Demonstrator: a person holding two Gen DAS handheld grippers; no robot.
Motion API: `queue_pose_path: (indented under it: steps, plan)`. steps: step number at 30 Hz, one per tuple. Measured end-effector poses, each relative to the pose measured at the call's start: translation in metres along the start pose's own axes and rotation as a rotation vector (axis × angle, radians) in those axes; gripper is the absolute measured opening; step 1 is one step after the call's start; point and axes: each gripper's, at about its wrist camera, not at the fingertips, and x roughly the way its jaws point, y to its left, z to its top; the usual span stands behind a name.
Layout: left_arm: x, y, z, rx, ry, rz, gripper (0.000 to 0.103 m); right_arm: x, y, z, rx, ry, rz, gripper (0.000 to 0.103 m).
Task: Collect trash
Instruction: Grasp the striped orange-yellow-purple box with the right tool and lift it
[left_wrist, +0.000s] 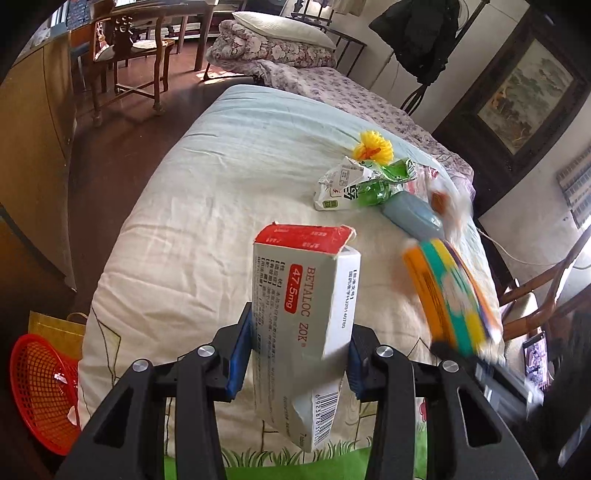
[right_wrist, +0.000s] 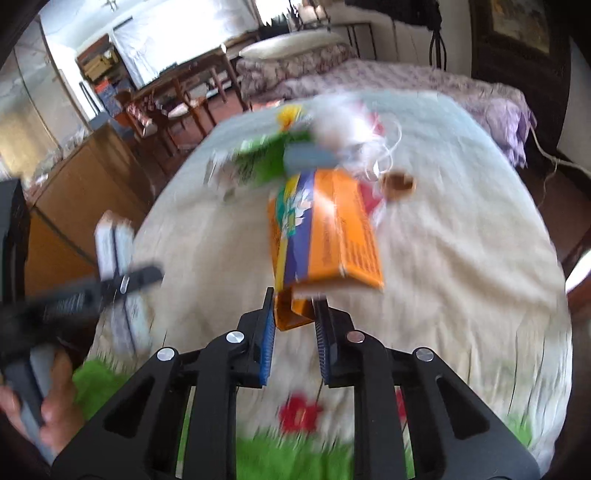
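A cream quilt (left_wrist: 192, 236) covers the bed, mostly bare toward its left edge, where dark floor lies open. A red basket (left_wrist: 40, 395) sits on that floor by the near corner. The left gripper (left_wrist: 299, 354) clamps a grey medicine box (left_wrist: 299, 314) upright; the right gripper (right_wrist: 293, 321) pinches an orange box (right_wrist: 332, 236) – both lifted clear. Remaining wrappers (left_wrist: 365, 181) cluster near the quilt's right edge.

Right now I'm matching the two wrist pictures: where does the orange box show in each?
Left wrist view: the orange box is at the right, blurred, above the bed.
Right wrist view: it is at centre, clamped in the right gripper.
Shared landmark: the yellow flower on the bed, beyond the box.
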Motion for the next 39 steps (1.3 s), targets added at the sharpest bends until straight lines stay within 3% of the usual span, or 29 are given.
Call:
queue_pose_path:
  steps: [4,6,8,14,17,22,27,32,35,37,39]
  plan:
    - [-0.001,-0.001,0.000,0.003,-0.003,0.001,0.043,-0.003,0.014,-0.019,-0.045,0.083,0.081,0.032]
    - [-0.001,-0.002,0.000,0.003,-0.004,-0.001,0.043,-0.010,0.012,-0.020,-0.033,0.060,0.086,0.061]
    - [-0.001,-0.001,0.000,0.002,-0.004,-0.005,0.043,-0.017,0.002,-0.016,0.009,0.018,0.090,0.074]
    - [0.001,-0.002,0.001,0.004,0.002,-0.015,0.043,-0.006,-0.019,0.002,0.091,0.017,0.042,0.074]
    - [0.002,0.000,0.001,0.001,0.005,-0.017,0.043,-0.007,-0.024,0.006,0.082,-0.012,-0.101,0.074]
    - [0.003,0.002,0.003,-0.012,0.013,-0.025,0.043,-0.016,-0.034,0.004,0.096,-0.010,-0.081,0.074]
    - [0.004,0.000,0.003,0.000,0.013,-0.025,0.043,-0.018,-0.024,0.018,-0.077,0.011,-0.097,0.089]
    - [0.005,-0.001,0.002,-0.003,0.014,-0.024,0.043,0.005,0.004,0.037,-0.358,0.088,-0.142,0.090]
    - [0.006,-0.001,0.002,-0.006,0.016,-0.024,0.043,0.021,0.014,0.039,-0.439,0.141,-0.149,0.090]
    - [0.007,-0.001,0.002,-0.005,0.020,-0.021,0.043,0.033,0.022,0.037,-0.487,0.173,-0.158,0.082]
    - [0.008,-0.001,0.002,-0.007,0.023,-0.018,0.043,0.043,0.026,0.034,-0.505,0.196,-0.165,0.064]
